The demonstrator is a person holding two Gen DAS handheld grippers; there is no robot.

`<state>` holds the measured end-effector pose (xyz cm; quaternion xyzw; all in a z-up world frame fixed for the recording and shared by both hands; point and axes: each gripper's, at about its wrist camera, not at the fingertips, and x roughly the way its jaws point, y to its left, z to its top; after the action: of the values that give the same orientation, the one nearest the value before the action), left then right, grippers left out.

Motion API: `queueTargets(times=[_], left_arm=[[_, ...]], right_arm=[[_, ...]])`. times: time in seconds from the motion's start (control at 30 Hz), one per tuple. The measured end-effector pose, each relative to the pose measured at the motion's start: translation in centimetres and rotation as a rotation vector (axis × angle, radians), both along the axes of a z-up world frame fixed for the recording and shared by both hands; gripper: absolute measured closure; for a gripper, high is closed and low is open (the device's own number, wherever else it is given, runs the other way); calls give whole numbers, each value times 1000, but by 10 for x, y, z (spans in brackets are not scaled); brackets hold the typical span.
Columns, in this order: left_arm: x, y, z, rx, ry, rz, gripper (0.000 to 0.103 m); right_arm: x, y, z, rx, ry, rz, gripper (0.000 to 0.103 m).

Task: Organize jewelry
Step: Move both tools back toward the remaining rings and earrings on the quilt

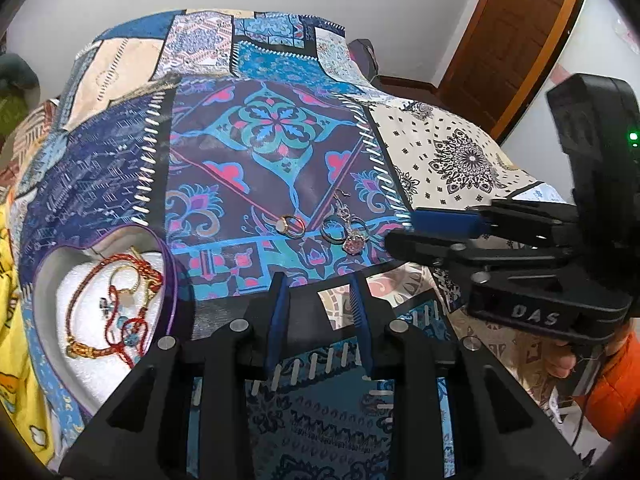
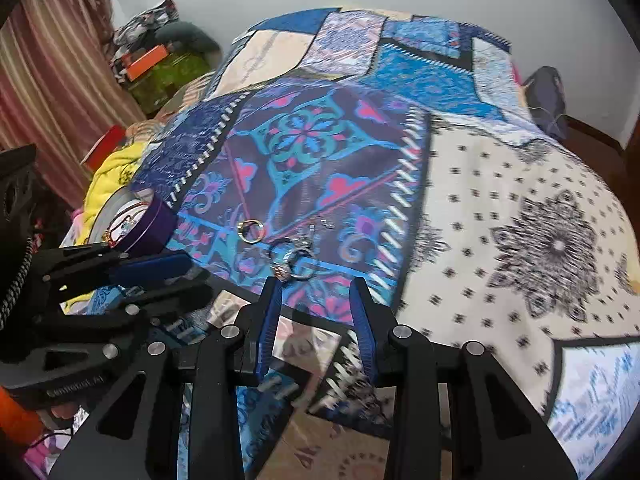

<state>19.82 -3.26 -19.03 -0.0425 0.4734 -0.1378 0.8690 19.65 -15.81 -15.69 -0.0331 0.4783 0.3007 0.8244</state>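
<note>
A gold ring (image 1: 292,225) (image 2: 251,231) lies on the patterned bedspread. Right of it a silver ring and a pink-stone earring form a small pile (image 1: 346,230) (image 2: 294,260). A heart-shaped purple box (image 1: 104,300) (image 2: 132,220) at the left holds red cord bracelets and gold pieces on white foam. My left gripper (image 1: 320,282) is open and empty, just short of the rings. My right gripper (image 2: 316,286) is open and empty, its tips right at the ring-and-earring pile; it shows from the side in the left wrist view (image 1: 404,228).
The patchwork bedspread (image 2: 480,184) covers the whole bed. A yellow cloth (image 2: 114,172) lies beside the box at the bed's left edge. Clutter and a striped curtain (image 2: 52,80) stand beyond it. A wooden door (image 1: 516,36) is at the far right.
</note>
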Motion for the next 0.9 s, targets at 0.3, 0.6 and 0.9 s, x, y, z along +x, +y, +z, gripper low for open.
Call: queueTargets(times=[0.3,0.6,0.9], left_arm=[[6,8,-6,2,9,20,73],[14,8,-12,18,12,24,73],[31,2,-14,52,-10,55,73]], right_arm=[[11,22,-14,-57,43,88,71],[12,29,-16,-90,-11,86,75],[10,13,-4,-58,-32,42,75]])
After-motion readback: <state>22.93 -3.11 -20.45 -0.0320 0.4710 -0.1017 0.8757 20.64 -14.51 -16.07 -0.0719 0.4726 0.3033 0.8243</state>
